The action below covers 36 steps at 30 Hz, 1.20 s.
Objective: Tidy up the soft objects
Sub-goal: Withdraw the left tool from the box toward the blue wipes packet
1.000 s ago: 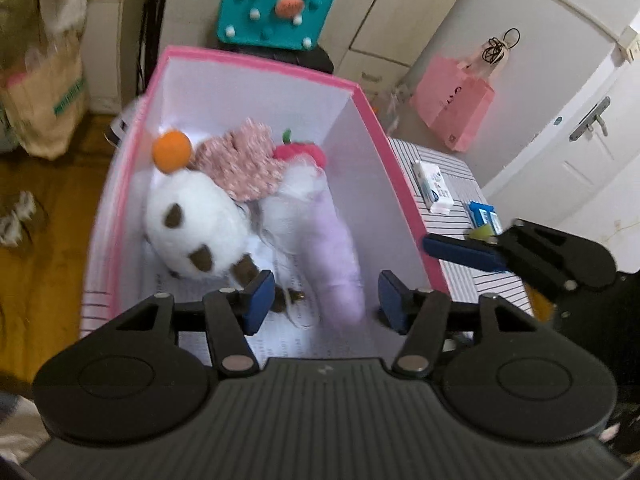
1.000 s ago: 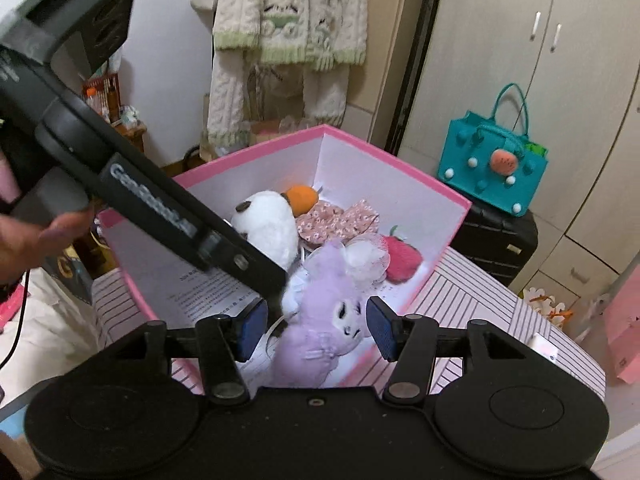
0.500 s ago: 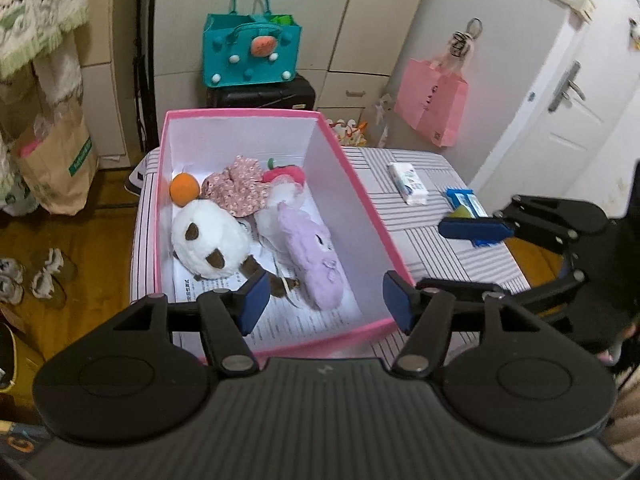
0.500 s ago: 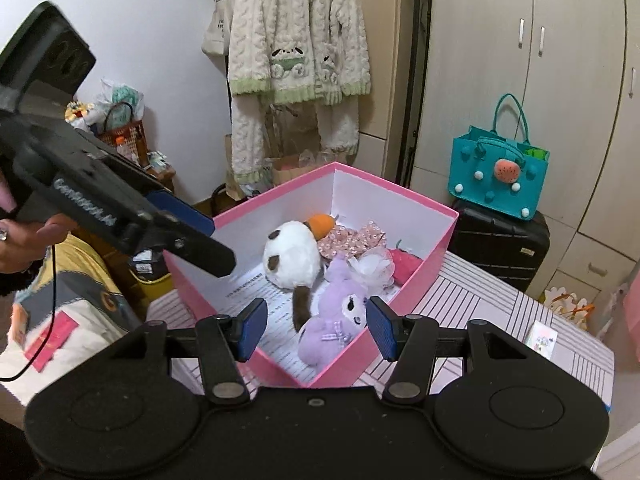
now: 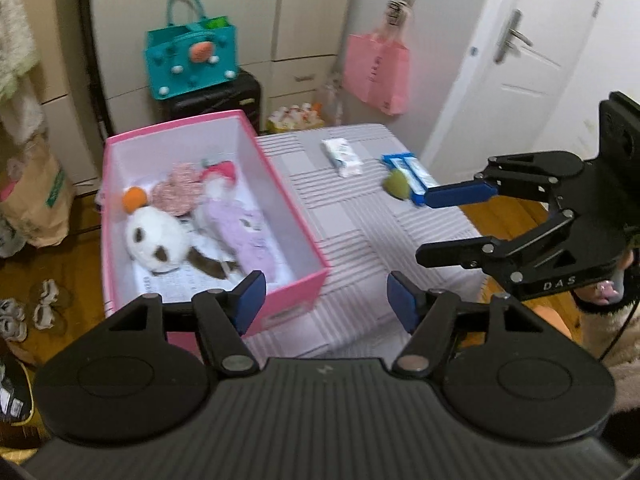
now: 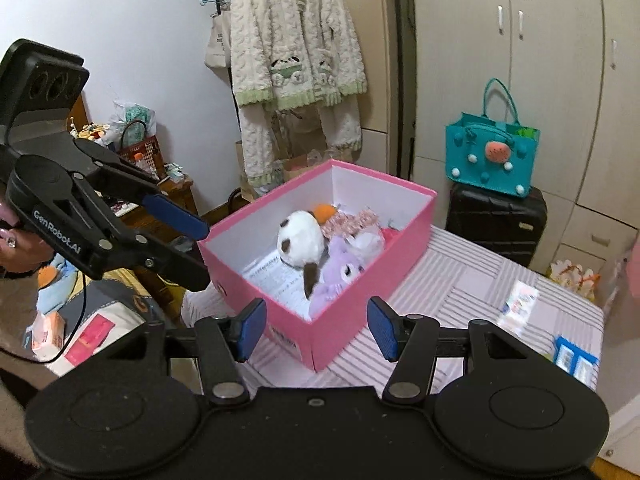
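A pink box [image 5: 304,236] [image 6: 352,320] stands on the striped table. Inside lie a white panda plush [image 5: 154,242] [image 6: 300,238], a purple plush [image 5: 250,234] [image 6: 340,276], an orange ball [image 5: 134,198], a floral fabric piece [image 5: 176,192] and a red strawberry plush [image 5: 224,168]. A green soft object [image 5: 396,186] lies on the table to the right of the box. My left gripper [image 5: 322,300] is open and empty, above the box's near corner. My right gripper [image 6: 316,326] is open and empty, above the box's near edge.
A white packet [image 5: 342,152] [image 6: 518,304] and a blue box [image 5: 412,172] [image 6: 574,360] lie on the striped table [image 5: 360,224]. A teal bag [image 5: 190,62] sits on a black suitcase [image 6: 496,220] behind. A pink bag [image 5: 378,74] hangs near the door.
Both grippers have pulled back and up from the box, open and empty. The purple plush now lies in the box. The left view has swung right, showing more table.
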Each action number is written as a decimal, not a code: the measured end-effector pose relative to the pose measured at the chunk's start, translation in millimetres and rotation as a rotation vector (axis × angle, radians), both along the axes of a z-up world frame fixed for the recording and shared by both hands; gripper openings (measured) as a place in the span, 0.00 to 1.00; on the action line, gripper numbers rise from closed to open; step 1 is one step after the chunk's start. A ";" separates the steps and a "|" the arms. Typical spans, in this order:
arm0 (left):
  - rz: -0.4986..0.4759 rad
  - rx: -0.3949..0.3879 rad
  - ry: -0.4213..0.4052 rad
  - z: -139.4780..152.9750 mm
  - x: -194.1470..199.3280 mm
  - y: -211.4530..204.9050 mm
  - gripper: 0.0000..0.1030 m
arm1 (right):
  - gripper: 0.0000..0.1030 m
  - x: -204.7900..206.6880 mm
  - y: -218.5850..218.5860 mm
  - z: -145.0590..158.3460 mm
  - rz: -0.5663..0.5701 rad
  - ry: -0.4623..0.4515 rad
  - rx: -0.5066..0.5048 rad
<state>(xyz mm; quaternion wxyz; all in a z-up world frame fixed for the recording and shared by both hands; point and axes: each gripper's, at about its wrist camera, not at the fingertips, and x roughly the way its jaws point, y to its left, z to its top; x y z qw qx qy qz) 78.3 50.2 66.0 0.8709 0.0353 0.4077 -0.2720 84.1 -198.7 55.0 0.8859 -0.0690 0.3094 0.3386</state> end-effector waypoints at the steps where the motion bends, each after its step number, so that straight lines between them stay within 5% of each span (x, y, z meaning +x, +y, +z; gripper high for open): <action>1: -0.011 0.002 0.000 0.6 -1.7 -4.9 0.66 | 0.60 -3.2 -4.7 0.0 -0.007 -0.002 -0.005; 13: -0.159 -0.022 -0.080 -3.9 -2.5 -83.3 0.67 | 0.71 -37.4 -66.3 -16.5 -0.119 -0.071 -0.005; 26: -0.184 -0.060 -0.130 -50.0 16.7 -156.2 0.67 | 0.78 -2.4 -131.3 -74.3 -0.260 -0.098 -0.071; 36: -0.186 -0.181 0.023 -103.3 58.2 -201.5 0.60 | 0.80 38.4 -164.9 -131.9 -0.320 -0.112 -0.149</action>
